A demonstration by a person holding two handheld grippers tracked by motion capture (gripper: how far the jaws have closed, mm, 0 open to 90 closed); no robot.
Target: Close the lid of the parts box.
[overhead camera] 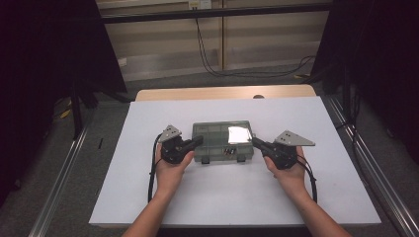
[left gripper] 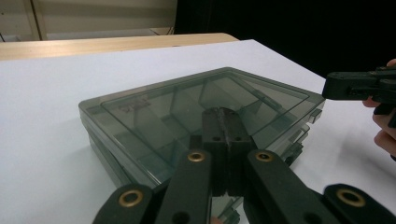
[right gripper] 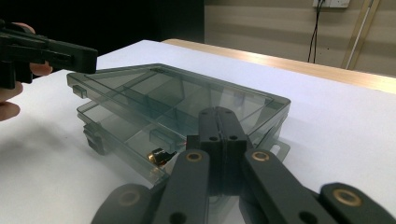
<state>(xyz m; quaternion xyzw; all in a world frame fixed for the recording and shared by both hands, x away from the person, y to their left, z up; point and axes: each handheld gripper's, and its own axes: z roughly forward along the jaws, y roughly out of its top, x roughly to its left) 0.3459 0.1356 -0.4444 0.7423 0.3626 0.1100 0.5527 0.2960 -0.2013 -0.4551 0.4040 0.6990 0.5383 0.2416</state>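
Observation:
A smoky-green clear plastic compartment box point(overhead camera: 217, 138) lies at the middle of the white table. Its lid point(right gripper: 177, 88) stands slightly ajar, with the latch side lifted off the base point(right gripper: 116, 135). A small brass and black part point(right gripper: 159, 156) lies in one front compartment. My left gripper point(overhead camera: 199, 140) is shut and empty, its tip at the box's front left corner. My right gripper point(overhead camera: 255, 142) is shut and empty too, with its tip at the front right corner. From my left gripper point(left gripper: 226, 114) I see the other gripper's tip beside the lid's corner point(left gripper: 317, 100); whether either tip touches is unclear.
The white sheet point(overhead camera: 148, 197) covers a wooden table point(overhead camera: 222, 93) whose far edge shows beyond it. Metal rails point(overhead camera: 64, 173) run along both sides on the floor. Cables point(overhead camera: 212, 64) hang by the back wall.

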